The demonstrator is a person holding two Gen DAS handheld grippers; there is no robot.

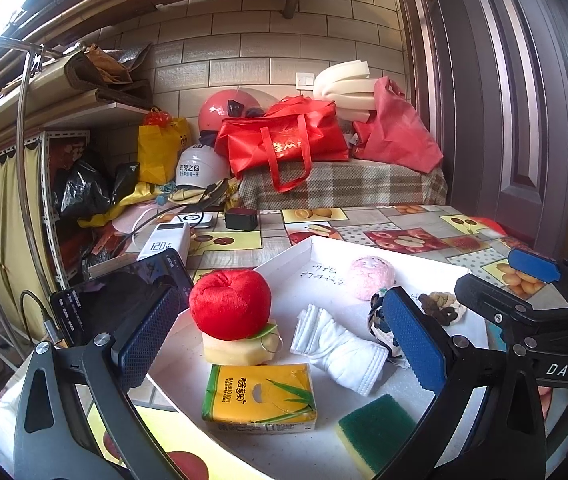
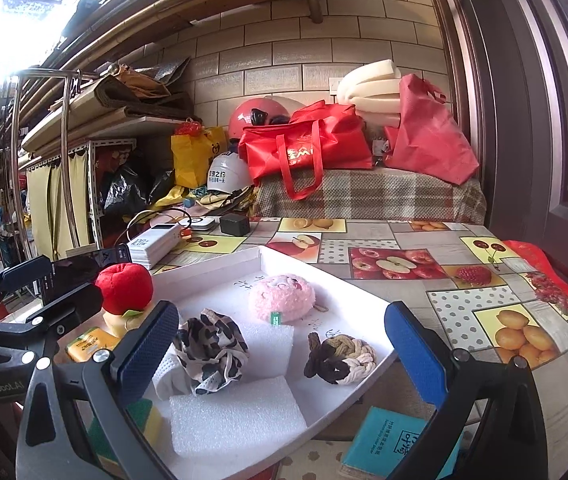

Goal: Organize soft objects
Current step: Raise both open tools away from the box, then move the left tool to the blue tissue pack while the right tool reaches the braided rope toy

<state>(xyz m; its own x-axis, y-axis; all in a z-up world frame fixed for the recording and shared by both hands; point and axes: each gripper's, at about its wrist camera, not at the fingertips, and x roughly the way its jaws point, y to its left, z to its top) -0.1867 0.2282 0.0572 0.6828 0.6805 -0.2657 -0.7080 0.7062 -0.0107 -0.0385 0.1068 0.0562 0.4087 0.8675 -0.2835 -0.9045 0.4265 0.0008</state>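
A shallow white tray (image 1: 316,244) (image 2: 260,254) holds soft things: a red plush apple (image 1: 230,304) (image 2: 124,288) on a yellow sponge (image 1: 236,350), a white rolled cloth (image 1: 340,346), a yellow tissue pack (image 1: 260,398), a green-and-yellow scrub sponge (image 1: 376,428), a pink plush (image 1: 372,276) (image 2: 282,298), a leopard scrunchie (image 2: 210,348), a braided knot (image 2: 340,358) and white foam blocks (image 2: 236,416). My left gripper (image 1: 280,340) is open and empty above the cloth. My right gripper (image 2: 280,354) is open and empty over the tray's near right part.
A teal tissue pack (image 2: 388,440) lies on the fruit-print tablecloth (image 2: 464,304) in front of the tray. A phone (image 1: 120,300), power bank (image 1: 168,240) and charger (image 1: 240,218) lie left and behind. Red bags (image 1: 284,140) and helmets are piled at the back wall.
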